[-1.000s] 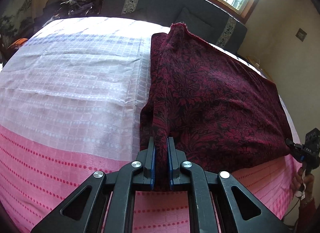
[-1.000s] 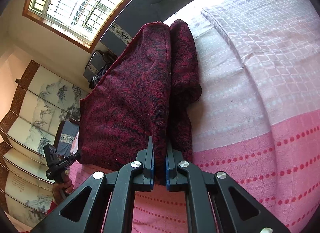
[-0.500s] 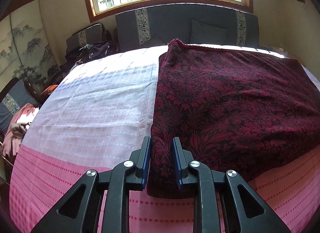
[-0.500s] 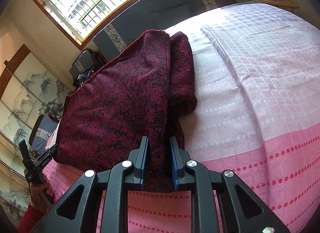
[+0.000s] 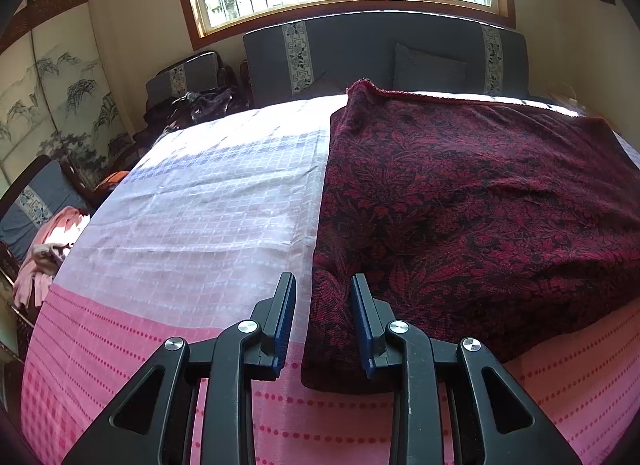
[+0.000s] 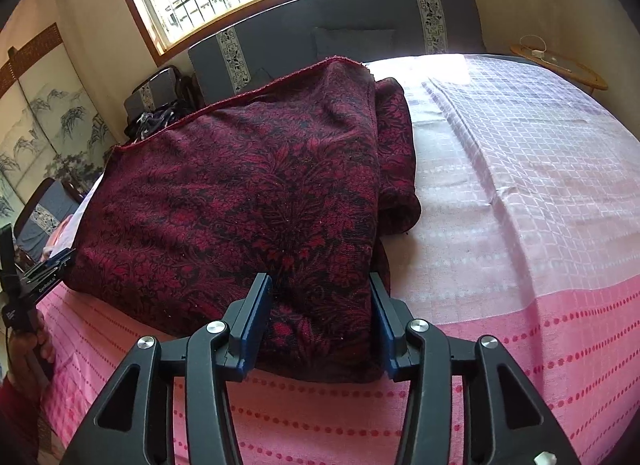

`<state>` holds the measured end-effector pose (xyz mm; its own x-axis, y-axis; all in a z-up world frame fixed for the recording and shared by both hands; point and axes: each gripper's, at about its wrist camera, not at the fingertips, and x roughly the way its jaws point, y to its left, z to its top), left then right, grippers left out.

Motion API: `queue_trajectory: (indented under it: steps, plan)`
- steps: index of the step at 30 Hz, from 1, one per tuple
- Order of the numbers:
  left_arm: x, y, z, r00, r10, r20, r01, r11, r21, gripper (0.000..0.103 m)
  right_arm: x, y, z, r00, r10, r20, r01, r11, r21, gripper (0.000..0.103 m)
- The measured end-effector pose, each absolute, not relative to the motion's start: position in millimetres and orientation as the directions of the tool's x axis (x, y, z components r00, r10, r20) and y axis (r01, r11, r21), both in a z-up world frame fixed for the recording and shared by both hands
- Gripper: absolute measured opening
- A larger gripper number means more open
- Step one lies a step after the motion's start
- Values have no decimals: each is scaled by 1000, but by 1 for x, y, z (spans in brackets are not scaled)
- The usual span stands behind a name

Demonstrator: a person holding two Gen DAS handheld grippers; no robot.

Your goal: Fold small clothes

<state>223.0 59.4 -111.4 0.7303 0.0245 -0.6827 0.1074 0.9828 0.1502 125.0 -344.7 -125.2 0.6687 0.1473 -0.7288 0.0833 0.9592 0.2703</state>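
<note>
A dark red cloth with a black floral pattern (image 5: 472,201) lies folded over on the bed, its near edge on the pink band of the bedsheet (image 5: 168,225). My left gripper (image 5: 323,297) is open, its jaws standing either side of the cloth's near left corner. My right gripper (image 6: 322,297) is open wider, with the cloth's (image 6: 248,185) near right corner lying loose between the jaws. The left gripper also shows in the right wrist view (image 6: 44,269), at the cloth's far left corner, held by a hand.
The bed has a grey headboard (image 5: 384,53) under a window. A chair with clothes (image 5: 192,93) and pink garments (image 5: 44,249) stand left of the bed. A round side table (image 6: 560,65) is at the right. A painted screen (image 5: 60,97) lines the left wall.
Both grippers lowered the cloth's near edge onto the bed and opened, letting it go. The cloth now lies flat instead of hanging pinched between the jaws.
</note>
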Motion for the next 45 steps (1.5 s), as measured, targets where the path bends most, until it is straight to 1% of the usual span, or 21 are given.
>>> queue_trajectory:
  steps: [4,8,26,31,36,45]
  plan:
    - [222,62,-111,734,27,-678,102,984,149,31,128,-334,-125,659,127,-741,69,971,228,51]
    - [221,63,-109,737,35,-675,91,984,150,34,128,-333,-124,658,124,-742,69,972,223,51]
    - [221,62,-108,747,58,-662,71,984,166,35,130,-328,-122,656,123,-745,59,975,213,59]
    - [221,62,-108,746,60,-663,70,983,167,35,131,-327,-122,654,131,-745,49,976,214,64]
    - [218,62,-107,748,71,-660,66,981,181,36,131,-326,-122,653,137,-745,42,975,216,67]
    - [218,58,-108,748,99,-657,55,976,209,41,131,-326,-122,654,141,-743,40,975,219,69]
